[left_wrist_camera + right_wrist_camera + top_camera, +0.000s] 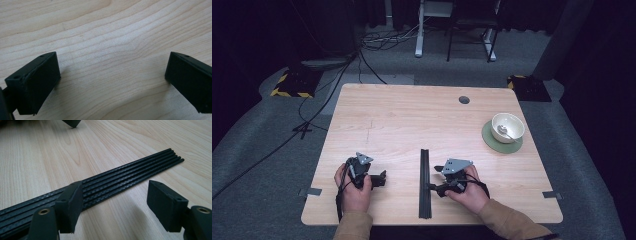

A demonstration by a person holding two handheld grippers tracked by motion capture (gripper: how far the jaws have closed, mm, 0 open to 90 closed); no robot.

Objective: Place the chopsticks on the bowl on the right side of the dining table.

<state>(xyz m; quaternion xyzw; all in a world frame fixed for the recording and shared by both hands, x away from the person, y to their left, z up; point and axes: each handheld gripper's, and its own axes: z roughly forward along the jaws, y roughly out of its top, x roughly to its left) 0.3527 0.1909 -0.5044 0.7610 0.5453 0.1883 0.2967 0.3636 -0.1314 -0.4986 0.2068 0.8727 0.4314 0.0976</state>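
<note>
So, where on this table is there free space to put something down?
The far-left and middle of the table is bare, from the black ribbed strip up to the cable hole. The near-right corner, below the bowl on its green mat, is free too. The near edge is crowded by both hand-held grippers.

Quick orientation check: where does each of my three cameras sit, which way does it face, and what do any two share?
High view: above the near edge, facing forward and down on the table; both hands, the left gripper and right gripper show.
Left gripper view: low over bare wood, between its open jaws.
Right gripper view: low over the table, its open jaws astride the black strip.
Shared: high and right gripper views both show the strip.
</note>
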